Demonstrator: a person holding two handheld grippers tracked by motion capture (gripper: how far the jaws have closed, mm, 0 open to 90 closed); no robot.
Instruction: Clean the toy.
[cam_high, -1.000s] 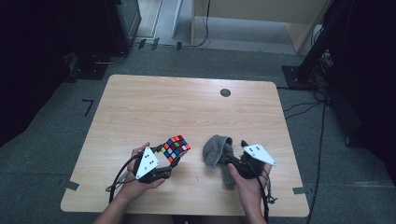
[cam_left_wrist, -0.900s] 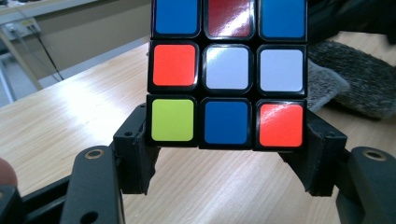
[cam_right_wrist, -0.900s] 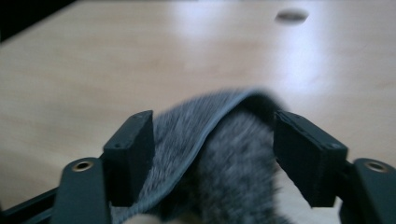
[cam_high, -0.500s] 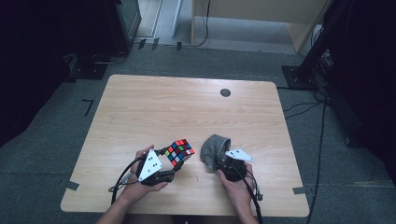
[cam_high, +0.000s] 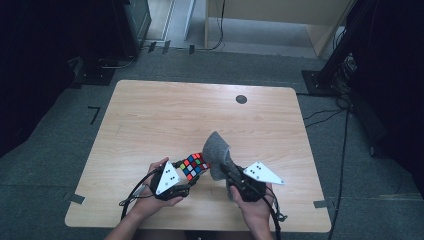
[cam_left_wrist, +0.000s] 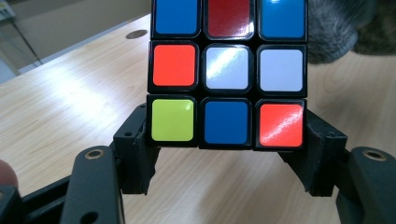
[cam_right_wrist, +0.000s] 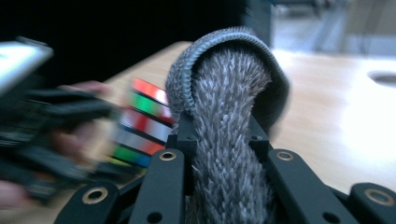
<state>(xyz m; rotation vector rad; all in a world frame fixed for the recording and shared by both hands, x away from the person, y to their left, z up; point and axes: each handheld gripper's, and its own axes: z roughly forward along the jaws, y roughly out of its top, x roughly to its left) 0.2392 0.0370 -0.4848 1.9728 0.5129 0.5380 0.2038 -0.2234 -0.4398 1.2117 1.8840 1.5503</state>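
We hold the left hand-held gripper (cam_high: 187, 172) low over the near edge of the wooden tabletop (cam_high: 165, 115), clenched on a Rubik's cube (cam_high: 194, 165); in the left gripper view its two black jaws press the cube's (cam_left_wrist: 229, 74) bottom row from either side, with a face of blue, red, orange, white and yellow-green stickers turned toward the camera. Our right hand-held gripper (cam_high: 224, 167) sits just beside it, its jaws having just been closing and now pinched on a grey fuzzy cloth (cam_high: 218, 155); in the right gripper view the cloth (cam_right_wrist: 229, 116) rises between the jaws and curls over at the top, showing a stitched hem. From the high view the cloth stands up right against the cube, over the tabletop's front middle; whether they touch we cannot tell. A dark round grommet (cam_high: 241, 99) lies well apart, near the far edge.
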